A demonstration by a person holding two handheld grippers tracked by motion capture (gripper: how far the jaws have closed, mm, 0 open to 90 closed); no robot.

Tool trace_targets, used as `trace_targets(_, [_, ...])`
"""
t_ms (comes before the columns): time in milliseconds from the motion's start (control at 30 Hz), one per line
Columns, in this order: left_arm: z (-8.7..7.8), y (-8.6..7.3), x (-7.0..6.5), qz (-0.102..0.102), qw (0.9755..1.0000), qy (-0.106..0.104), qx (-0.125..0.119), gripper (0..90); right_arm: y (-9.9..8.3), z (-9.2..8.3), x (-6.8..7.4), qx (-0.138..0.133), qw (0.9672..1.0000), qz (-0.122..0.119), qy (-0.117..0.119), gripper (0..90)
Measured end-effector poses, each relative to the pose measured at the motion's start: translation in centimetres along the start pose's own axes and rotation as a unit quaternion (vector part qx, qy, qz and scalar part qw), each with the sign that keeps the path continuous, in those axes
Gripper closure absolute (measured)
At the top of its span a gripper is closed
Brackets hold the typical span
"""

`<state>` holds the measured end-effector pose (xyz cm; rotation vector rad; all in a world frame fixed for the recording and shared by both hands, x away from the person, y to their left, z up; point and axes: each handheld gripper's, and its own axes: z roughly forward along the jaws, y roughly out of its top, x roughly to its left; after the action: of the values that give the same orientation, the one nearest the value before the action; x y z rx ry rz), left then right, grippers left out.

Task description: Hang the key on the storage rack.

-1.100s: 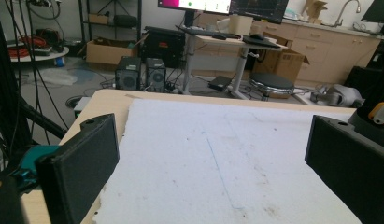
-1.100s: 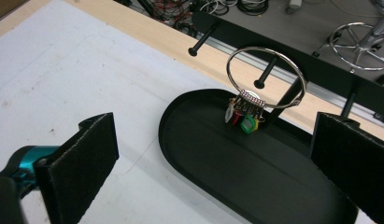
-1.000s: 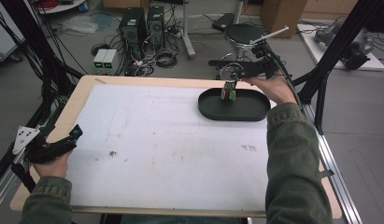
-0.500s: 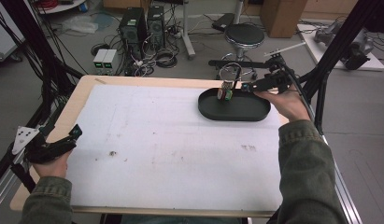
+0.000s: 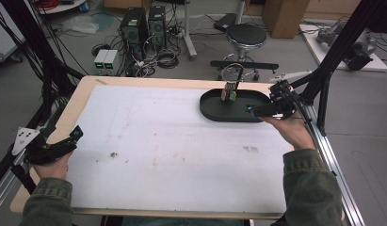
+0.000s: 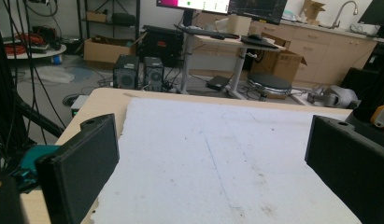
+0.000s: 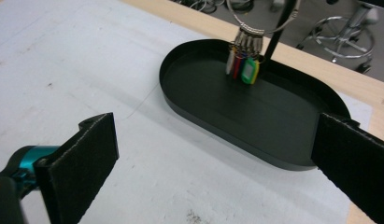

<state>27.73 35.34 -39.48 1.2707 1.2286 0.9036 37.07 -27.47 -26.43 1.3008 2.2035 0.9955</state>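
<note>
A black oval tray (image 5: 214, 114) (image 7: 255, 112) lies at the table's far right. At its back edge a black hook stand (image 5: 239, 71) holds a metal ring with several coloured key tags (image 5: 229, 95) (image 7: 243, 69) hanging over the tray. My right gripper (image 5: 257, 110) (image 7: 217, 154) is open at the tray's right end, low over it, with nothing between its jaws and a clear gap to the tags. My left gripper (image 5: 71, 140) (image 6: 213, 154) is open and holds nothing at the table's left edge.
A white mat (image 5: 172, 141) (image 6: 217, 154) covers most of the wooden table (image 5: 87, 84). A stool (image 5: 246, 35), computer cases (image 5: 144, 21) and cables stand on the floor beyond the far edge. Black frame posts (image 5: 337, 52) rise at the right.
My right gripper has drawn back from the key tags, moving right and toward me to the tray's right end. The tags stay hanging on the stand. The left gripper has not moved.
</note>
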Motion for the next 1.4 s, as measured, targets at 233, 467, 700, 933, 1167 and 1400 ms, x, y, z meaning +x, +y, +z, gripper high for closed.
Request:
trace_targets(233, [0.1,0.0,0.1,-0.007,1.0000,-0.004,0.003,3.3,-2.1,0.3,-0.1,-0.018,0.9996,0.023,0.006,0.5])
trace_targets(467, [0.2,-0.1,0.1,-0.006,0.9999,-0.008,0.007,3.3,-4.2,0.5,0.1,-0.029,0.9993,0.024,-0.005,0.4])
trace_targets(700, [0.1,-0.1,0.1,-0.006,0.9999,-0.008,0.006,3.3,-6.4,0.0,-0.1,-0.066,0.9968,0.044,-0.015,0.4])
trace_targets(933, [0.2,-0.1,0.1,-0.006,0.9999,-0.011,0.010,3.3,-8.5,-0.1,0.1,-0.101,0.9933,0.049,-0.029,0.5])
trace_targets(1167, [0.2,-0.2,0.2,-0.009,0.9998,-0.013,0.014,3.3,-10.6,0.0,0.5,-0.147,0.9873,0.049,-0.036,0.5])
trace_targets(1400, [0.3,-0.3,0.1,-0.008,0.9997,-0.015,0.017,3.3,-12.2,0.1,0.9,-0.173,0.9832,0.046,-0.038,0.5])
